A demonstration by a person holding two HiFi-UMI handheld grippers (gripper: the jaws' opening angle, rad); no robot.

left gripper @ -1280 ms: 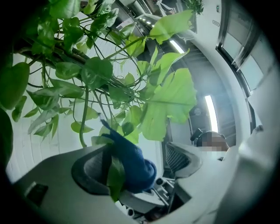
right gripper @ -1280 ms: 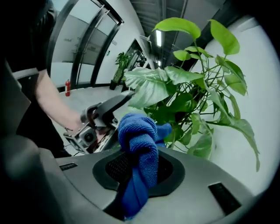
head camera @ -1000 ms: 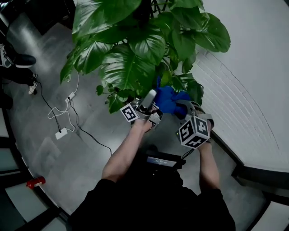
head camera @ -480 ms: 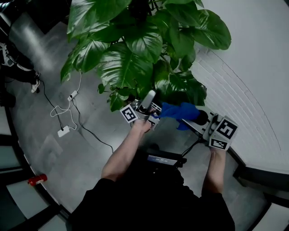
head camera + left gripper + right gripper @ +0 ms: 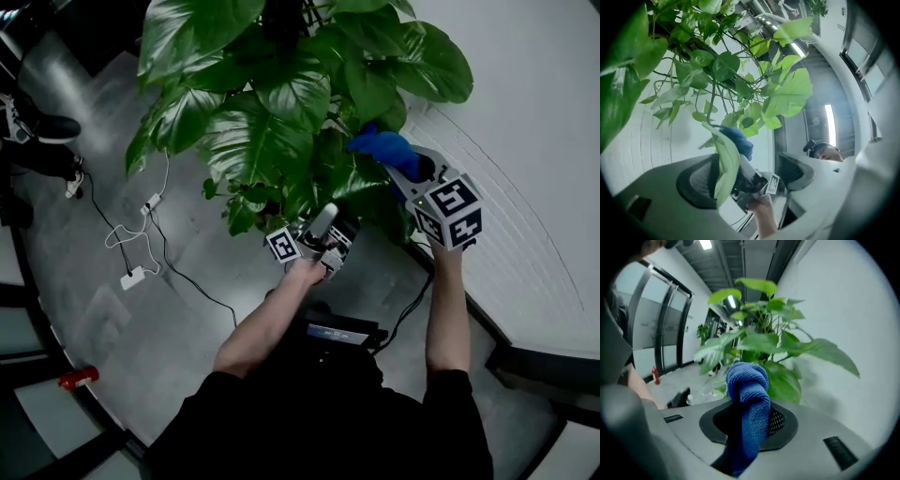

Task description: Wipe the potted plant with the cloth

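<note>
The potted plant (image 5: 281, 112) spreads large green leaves across the top of the head view. My right gripper (image 5: 410, 166) is shut on a bunched blue cloth (image 5: 382, 145), held against the leaves on the plant's right side. In the right gripper view the cloth (image 5: 749, 399) stands up between the jaws with the plant (image 5: 768, 343) just behind it. My left gripper (image 5: 328, 218) sits lower, under the foliage, and points upward. Its jaws stand apart, and a long pale leaf (image 5: 725, 164) hangs between them near the left pad. The pot is hidden.
A white wall (image 5: 525, 141) curves close on the right. White cables and a power strip (image 5: 131, 277) lie on the grey floor at left, a red extinguisher (image 5: 75, 378) further down. Someone's shoe (image 5: 49, 127) shows at the far left.
My right gripper has carried the cloth up and away from beside the left gripper to the leaves on the plant's right. The left gripper has shifted slightly right and down.
</note>
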